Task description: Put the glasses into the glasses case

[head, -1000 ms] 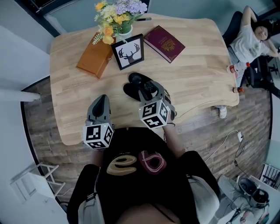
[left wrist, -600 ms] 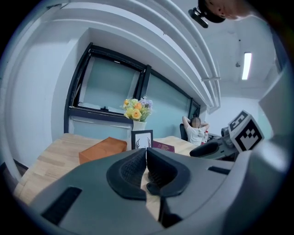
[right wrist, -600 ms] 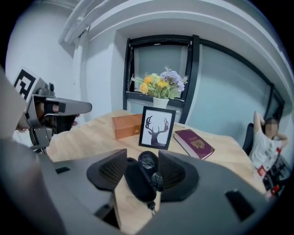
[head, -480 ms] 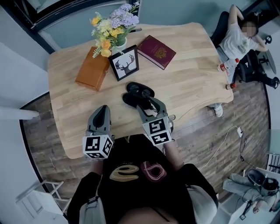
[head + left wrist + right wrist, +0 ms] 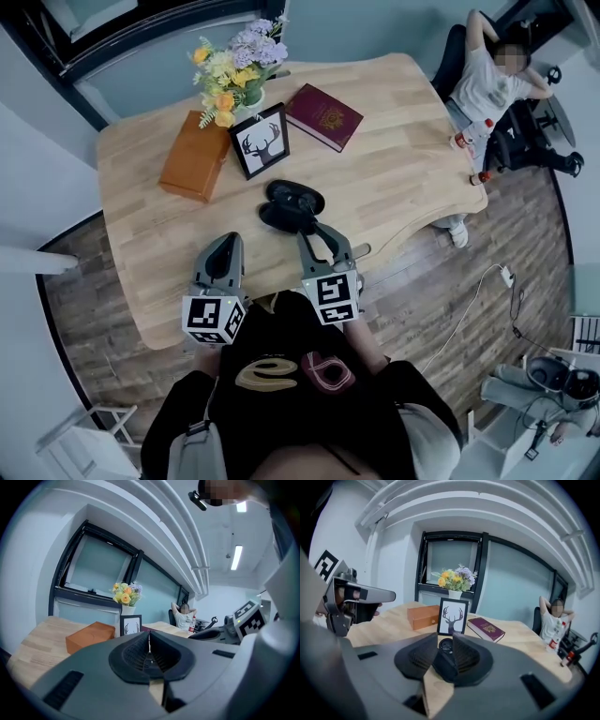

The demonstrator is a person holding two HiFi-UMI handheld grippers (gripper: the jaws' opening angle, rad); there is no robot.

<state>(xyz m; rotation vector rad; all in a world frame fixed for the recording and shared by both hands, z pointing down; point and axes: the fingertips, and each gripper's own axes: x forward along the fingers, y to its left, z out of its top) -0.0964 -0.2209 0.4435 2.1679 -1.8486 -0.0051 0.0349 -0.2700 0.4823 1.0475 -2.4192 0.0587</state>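
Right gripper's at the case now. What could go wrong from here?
1. The right gripper, jaws just closing, pinches the near end of the black case; so off-centre a grip may drag or flip it.
2. The left gripper, shut, hangs clear of the case, so nothing steadies it on the table.

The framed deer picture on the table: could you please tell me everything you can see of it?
The framed deer picture is a black frame around a white sheet with a black antlered stag's head. It stands upright on the wooden table, facing the near edge, between the brown box and the maroon book, just in front of the flowers.
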